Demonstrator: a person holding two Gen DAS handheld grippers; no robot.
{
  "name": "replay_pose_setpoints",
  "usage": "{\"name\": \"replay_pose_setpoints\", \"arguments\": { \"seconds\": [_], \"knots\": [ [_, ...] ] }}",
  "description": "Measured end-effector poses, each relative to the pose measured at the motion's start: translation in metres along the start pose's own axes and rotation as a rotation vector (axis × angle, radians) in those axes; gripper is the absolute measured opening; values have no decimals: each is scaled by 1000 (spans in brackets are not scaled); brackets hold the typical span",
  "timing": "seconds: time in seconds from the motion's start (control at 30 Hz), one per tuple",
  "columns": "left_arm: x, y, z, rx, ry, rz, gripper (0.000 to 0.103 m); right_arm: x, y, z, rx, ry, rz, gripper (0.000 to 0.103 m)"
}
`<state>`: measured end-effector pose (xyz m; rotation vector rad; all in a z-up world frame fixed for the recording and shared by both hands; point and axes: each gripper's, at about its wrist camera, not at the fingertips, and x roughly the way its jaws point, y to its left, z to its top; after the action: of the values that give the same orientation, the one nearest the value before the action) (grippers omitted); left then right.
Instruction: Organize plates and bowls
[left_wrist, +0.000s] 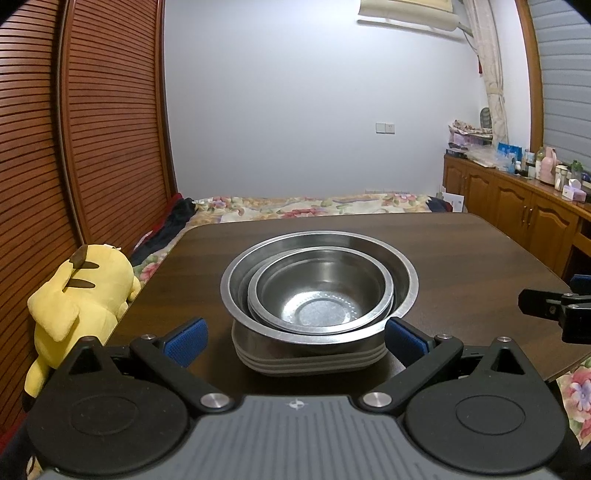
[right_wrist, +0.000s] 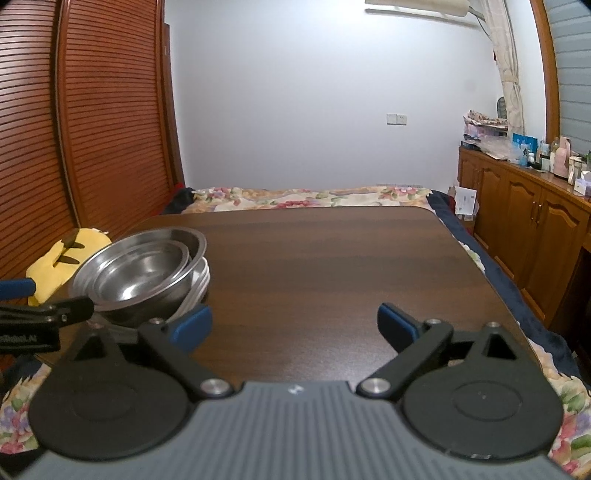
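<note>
Plates (left_wrist: 310, 360) under bowls (left_wrist: 319, 291) — left view only

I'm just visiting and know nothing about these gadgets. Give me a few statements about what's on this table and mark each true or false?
1. The smaller metal bowl sits inside the larger metal bowl. True.
2. The bowls rest on a stack of plates. True.
3. The right gripper is clamped on a bowl. False: its fingers are apart over bare table.
4. The yellow plush toy sits on the table. False: it lies beside it.
5. The left gripper is shut. False: it is open.
</note>
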<state>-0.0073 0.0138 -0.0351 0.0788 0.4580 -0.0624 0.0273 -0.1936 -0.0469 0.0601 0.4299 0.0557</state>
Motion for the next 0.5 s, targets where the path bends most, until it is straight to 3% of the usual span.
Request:
{"name": "replay_pose_setpoints", "arguments": {
  "seconds": [0.5],
  "knots": [
    [-1,1,1,0,-4,1,103,-1,-1,1,0,0,0,96]
  ]
}}
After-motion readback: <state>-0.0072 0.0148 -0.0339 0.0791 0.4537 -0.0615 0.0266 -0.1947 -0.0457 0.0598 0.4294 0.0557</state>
